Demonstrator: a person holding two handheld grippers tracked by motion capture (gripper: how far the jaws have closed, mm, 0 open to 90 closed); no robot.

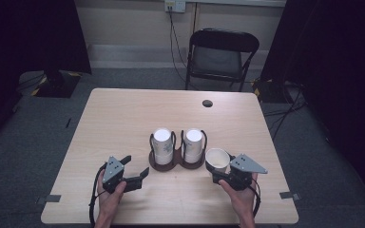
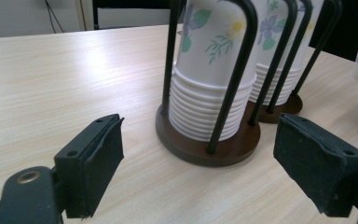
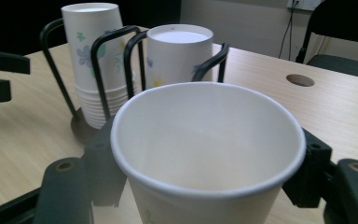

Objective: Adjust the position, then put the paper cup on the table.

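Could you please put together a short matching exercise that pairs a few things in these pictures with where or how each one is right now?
Things:
1. single paper cup
2. left gripper
3. stacked cups
4. folding chair

States:
A. upside down inside a black wire holder on a brown base
B. beyond the far edge of the table, on the floor
C. mouth up, gripped between the right gripper's jaws
D. jaws apart, nothing between them, pointing at the cup holder

Pairs: 1-C, 2-D, 3-A, 4-B
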